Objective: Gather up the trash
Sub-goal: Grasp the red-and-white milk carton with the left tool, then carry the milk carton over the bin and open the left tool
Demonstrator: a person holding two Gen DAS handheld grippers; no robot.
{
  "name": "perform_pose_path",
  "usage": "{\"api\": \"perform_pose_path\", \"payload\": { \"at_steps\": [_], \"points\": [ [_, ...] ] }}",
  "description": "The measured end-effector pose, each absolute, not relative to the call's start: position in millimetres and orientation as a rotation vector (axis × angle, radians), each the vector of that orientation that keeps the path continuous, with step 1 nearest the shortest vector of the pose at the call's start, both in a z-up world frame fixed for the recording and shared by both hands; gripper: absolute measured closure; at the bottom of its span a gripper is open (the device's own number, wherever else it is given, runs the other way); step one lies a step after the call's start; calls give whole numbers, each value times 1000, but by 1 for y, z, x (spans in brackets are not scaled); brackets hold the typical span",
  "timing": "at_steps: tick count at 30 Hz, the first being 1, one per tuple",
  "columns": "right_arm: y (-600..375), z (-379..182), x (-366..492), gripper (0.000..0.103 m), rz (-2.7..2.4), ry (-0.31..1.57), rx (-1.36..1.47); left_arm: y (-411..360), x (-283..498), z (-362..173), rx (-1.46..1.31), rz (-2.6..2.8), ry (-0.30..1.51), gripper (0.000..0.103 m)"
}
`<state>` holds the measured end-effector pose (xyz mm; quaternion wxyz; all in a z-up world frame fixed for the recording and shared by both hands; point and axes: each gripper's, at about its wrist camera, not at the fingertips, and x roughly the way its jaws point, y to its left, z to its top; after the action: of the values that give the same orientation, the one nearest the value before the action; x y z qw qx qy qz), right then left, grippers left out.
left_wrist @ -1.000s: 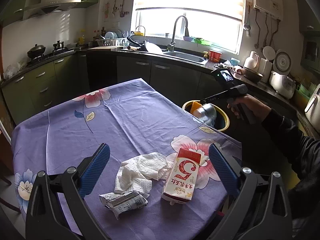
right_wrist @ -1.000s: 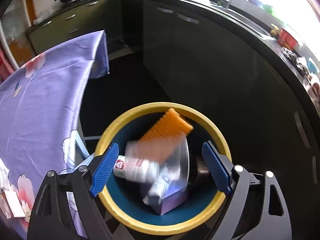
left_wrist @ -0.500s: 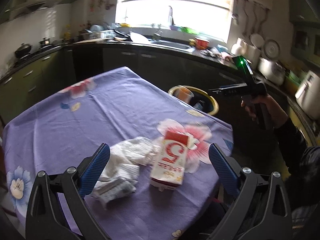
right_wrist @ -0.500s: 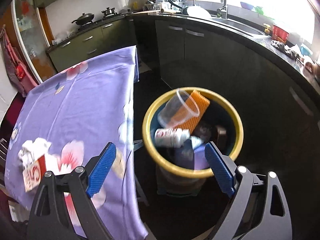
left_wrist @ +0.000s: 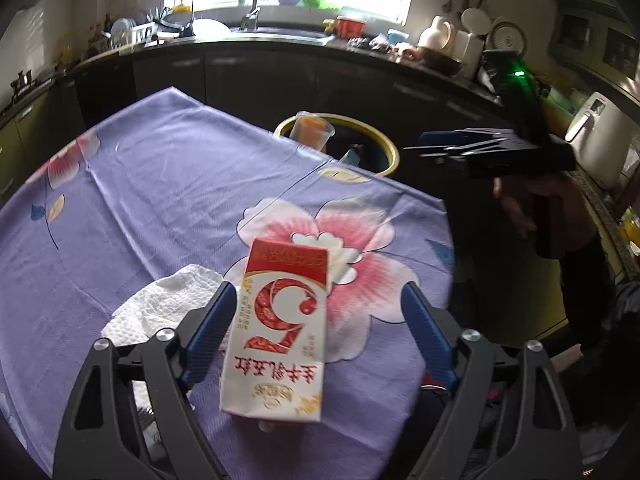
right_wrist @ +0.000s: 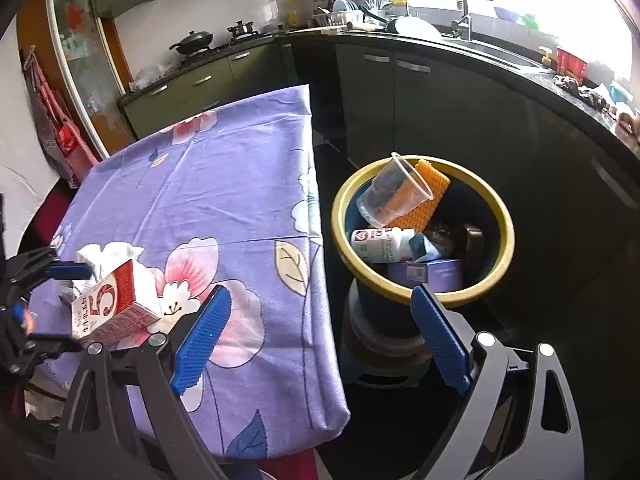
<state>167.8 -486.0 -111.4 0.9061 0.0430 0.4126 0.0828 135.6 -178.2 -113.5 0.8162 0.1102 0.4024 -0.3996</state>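
A red and white carton [left_wrist: 276, 332] with a big "5" lies on the purple flowered tablecloth [left_wrist: 152, 184]. My left gripper [left_wrist: 320, 336] is open and straddles the carton, its left finger close beside it. A crumpled white paper towel [left_wrist: 160, 312] lies left of the carton. The carton also shows in the right wrist view [right_wrist: 110, 306]. My right gripper [right_wrist: 320, 336] is open and empty, held off the table's edge near the yellow-rimmed trash bin [right_wrist: 506, 240], which holds a clear cup [right_wrist: 394, 192], a bottle and boxes.
The bin [left_wrist: 390, 152] stands on the floor past the table's far right edge. Dark kitchen cabinets [right_wrist: 440, 112] and a counter with a sink [left_wrist: 276, 32] run behind it. The table edge [right_wrist: 320, 280] drops off beside the bin.
My left gripper has moved forward and down so its fingers now straddle the carton. My right gripper has let a clear cup fall into the bin and pulled back and up from it.
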Motion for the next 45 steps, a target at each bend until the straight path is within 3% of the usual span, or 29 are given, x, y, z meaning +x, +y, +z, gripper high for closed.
{"api": "perform_pose_path", "payload": {
  "at_steps": [2,16,20,30,37,45],
  "points": [
    [-487,-113,170,13,178,852,97,-180,139,-118,236,-852,872,32],
    [-492,-128,176,13,199,874,146,-195,142,-133,346,-812,888,32],
    [-491,-128,175,13,205,871,150,-199,146,-140,343,-806,925,45],
    [-496,-133,172,13,203,872,166,-202,143,-152,374,-792,962,50],
    [-518,-127,159,13,131,840,172,-215,144,-96,324,-849,907,51],
    [-559,-131,139,13,24,817,230,-303,182,-56,424,-978,831,51]
  ]
}}
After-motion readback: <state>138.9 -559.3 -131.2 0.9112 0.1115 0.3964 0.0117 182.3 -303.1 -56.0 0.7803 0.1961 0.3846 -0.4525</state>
